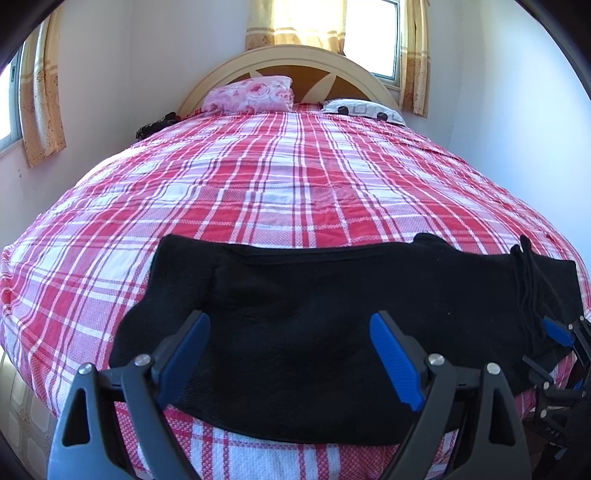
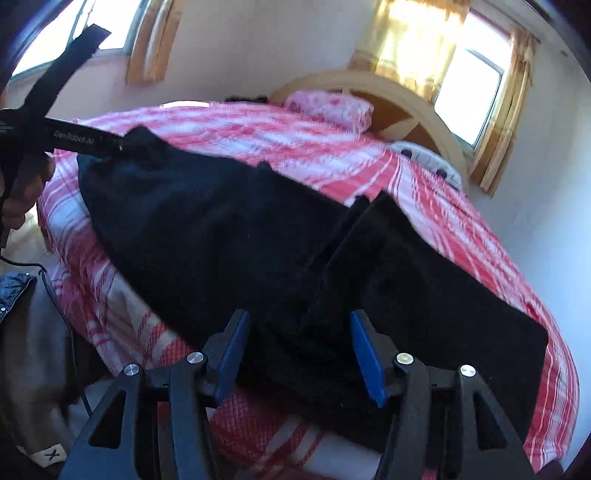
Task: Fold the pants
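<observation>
Black pants (image 1: 314,314) lie across the near end of a bed with a red and white plaid cover (image 1: 277,184), folded into a long band with a loose drawstring near its right end. My left gripper (image 1: 291,332) is open just above the middle of the pants, holding nothing. My right gripper (image 2: 299,336) is open over the pants (image 2: 221,229) near their right end; it also shows at the right edge of the left wrist view (image 1: 561,332). The left gripper's body (image 2: 74,140) shows at the left of the right wrist view.
A pink floral pillow (image 1: 251,94) and a white patterned pillow (image 1: 365,109) lie by the cream headboard (image 1: 295,59). Walls close in on both sides of the bed. Curtained windows (image 1: 373,33) are behind. The bed's front edge is right below the grippers.
</observation>
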Available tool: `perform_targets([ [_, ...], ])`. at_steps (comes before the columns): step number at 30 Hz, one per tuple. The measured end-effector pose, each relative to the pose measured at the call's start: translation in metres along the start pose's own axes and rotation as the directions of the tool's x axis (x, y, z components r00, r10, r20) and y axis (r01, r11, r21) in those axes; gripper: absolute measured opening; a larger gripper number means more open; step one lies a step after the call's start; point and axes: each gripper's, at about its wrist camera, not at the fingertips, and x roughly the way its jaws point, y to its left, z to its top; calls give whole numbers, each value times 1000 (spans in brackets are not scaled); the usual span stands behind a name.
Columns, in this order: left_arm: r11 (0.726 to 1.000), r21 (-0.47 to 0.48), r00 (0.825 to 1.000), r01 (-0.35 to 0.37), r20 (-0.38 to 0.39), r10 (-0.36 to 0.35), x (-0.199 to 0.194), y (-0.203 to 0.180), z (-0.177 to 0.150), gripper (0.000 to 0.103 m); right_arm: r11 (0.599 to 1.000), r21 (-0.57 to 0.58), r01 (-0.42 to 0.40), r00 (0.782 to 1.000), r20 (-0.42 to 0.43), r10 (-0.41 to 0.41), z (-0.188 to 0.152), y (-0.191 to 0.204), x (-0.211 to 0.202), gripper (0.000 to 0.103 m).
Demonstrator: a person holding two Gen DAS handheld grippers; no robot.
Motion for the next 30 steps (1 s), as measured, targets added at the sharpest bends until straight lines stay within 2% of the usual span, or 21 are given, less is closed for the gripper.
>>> perform_targets([
  [1, 1000, 2, 1000, -1, 1, 1, 0, 0, 1, 91, 999, 45, -21, 1000, -2, 21, 1, -6, 0, 55],
  [2, 1000, 2, 1000, 1, 2, -1, -1, -1, 1, 91, 996, 76, -38, 999, 2, 38, 2, -12, -1, 47],
  [4, 1000, 6, 1000, 3, 5, -3, -2, -1, 1, 91, 984, 161, -81, 997, 6, 81, 1, -29, -5, 38],
  [6, 1000, 6, 1000, 2, 4, -2, -1, -2, 0, 91, 974, 205, -91, 996, 6, 92, -2, -39, -4, 25],
  [8, 1000, 1, 1000, 9, -3, -9, 0, -3, -1, 91, 972, 219, -80, 997, 2, 82, -2, -43, -2, 20],
  [11, 1000, 12, 1000, 8, -1, -8, -2, -6, -2, 91, 978, 202, -59, 998, 0, 60, 7, -36, -3, 18],
  [15, 1000, 19, 1000, 8, 11, -8, -4, -6, 0, 91, 987, 141, -74, 997, 35, 70, 18, -20, -18, 17],
  [19, 1000, 15, 1000, 8, 6, -8, -3, -6, 0, 91, 995, 71, -75, 997, 10, 75, 9, 1, -14, 17],
  [22, 1000, 15, 1000, 7, -5, -7, 0, -6, -1, 91, 994, 73, -84, 996, 7, 84, 5, 8, -9, 18],
  [25, 1000, 18, 1000, 7, -4, -7, 0, -6, 0, 91, 994, 68, -85, 996, 47, 82, 15, 11, -12, 18],
  [30, 999, 29, 1000, 15, -2, -15, 1, -7, 0, 91, 992, 29, -126, 986, 114, 122, 31, 25, -18, 18],
])
